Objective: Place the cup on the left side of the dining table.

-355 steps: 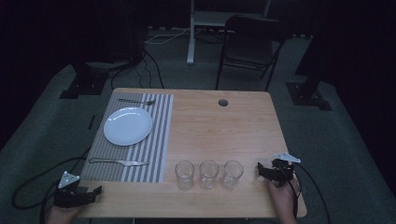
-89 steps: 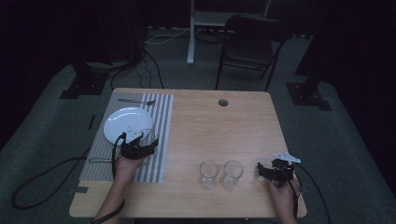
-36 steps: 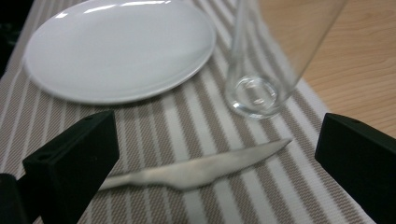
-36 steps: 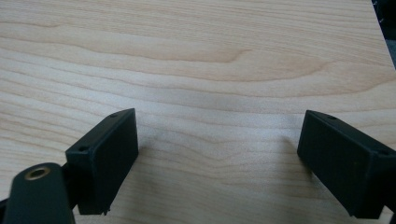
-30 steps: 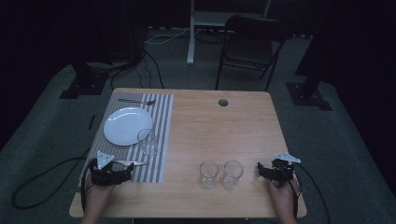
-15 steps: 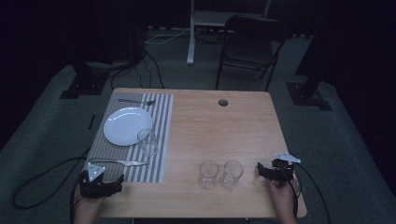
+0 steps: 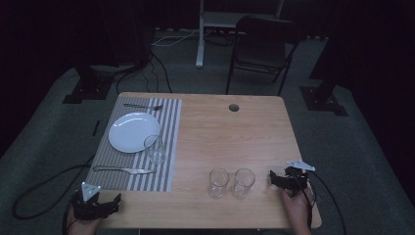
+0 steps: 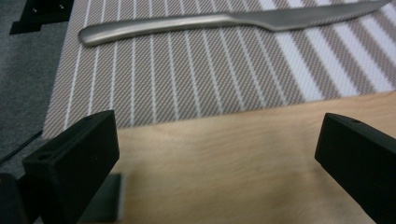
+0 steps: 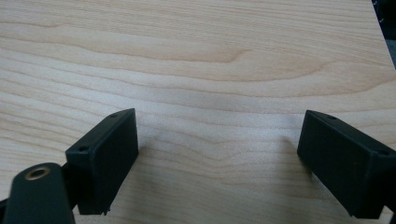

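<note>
- The two glasses (image 7: 218, 182) (image 7: 243, 183) stand upright, just beside each other near the front edge of the bench (image 7: 235, 137), a little right of its middle; a third glass (image 7: 154, 149) already stands on the striped mat (image 7: 169, 147), touching or just off the rim of the plate (image 7: 132, 131)
- Your right gripper (image 7: 281, 180) is the nearer one: the pair lies just beside it, toward the bench's left edge, with the right-hand glass closest to its fingers
- Your left gripper (image 7: 105, 204) sits at the front left corner, well apart from the pair; they lie off toward the right edge from it, along the front edge
- The knife (image 8: 224, 22) lies across the mat ahead of the left fingers, its long axis running along the front edge, handle toward the left edge
- Left fingers (image 8: 74, 161): spread wide, holding nothing, hanging over the bare wood at the mat's near border
- Right fingers (image 9: 105, 156): spread wide too, empty, low over bare bench; whether they touch it, you cannot tell
- My judgement: the next glass to move to the mat is an easier reach for your right hand, coming in level from the side
</note>
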{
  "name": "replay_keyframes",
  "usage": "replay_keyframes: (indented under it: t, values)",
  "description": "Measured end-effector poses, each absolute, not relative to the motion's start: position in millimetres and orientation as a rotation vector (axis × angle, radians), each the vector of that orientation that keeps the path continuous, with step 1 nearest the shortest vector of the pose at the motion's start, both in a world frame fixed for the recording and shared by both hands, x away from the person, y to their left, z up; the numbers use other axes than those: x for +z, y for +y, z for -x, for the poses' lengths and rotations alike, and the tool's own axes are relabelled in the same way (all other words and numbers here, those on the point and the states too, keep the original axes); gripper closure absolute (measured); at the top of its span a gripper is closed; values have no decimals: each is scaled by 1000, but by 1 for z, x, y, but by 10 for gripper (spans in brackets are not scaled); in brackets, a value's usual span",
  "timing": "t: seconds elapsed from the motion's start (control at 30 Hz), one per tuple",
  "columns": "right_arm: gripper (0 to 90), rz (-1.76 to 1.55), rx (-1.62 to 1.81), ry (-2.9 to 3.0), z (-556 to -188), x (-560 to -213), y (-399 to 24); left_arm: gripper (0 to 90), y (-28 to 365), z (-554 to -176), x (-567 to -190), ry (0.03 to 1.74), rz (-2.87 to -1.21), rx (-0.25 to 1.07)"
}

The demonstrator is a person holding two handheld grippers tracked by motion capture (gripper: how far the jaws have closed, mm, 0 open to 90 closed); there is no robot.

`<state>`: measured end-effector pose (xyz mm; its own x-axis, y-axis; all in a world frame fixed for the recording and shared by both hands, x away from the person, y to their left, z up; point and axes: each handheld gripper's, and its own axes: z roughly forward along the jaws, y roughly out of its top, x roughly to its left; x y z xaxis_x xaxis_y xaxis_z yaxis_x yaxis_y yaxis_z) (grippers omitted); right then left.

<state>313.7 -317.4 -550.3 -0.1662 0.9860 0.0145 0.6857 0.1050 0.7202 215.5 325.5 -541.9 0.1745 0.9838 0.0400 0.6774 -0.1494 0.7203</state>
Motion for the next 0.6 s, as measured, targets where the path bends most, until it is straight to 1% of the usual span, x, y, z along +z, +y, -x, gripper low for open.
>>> replay_keyframes:
  t: [0.27, 0.33, 0.6]
  values:
    - [120, -1626, 826, 1910, -314, -550, -317, 3, 331, -207, -548, 1566, -1913, 709]
    - [119, -1626, 826, 1910, -314, -550, -317, 3, 332, -203, -549, 1556, -1910, 725]
    - [120, -1625, 826, 1911, -314, -550, -317, 3, 331, -196, -553, 1559, -1860, 762]
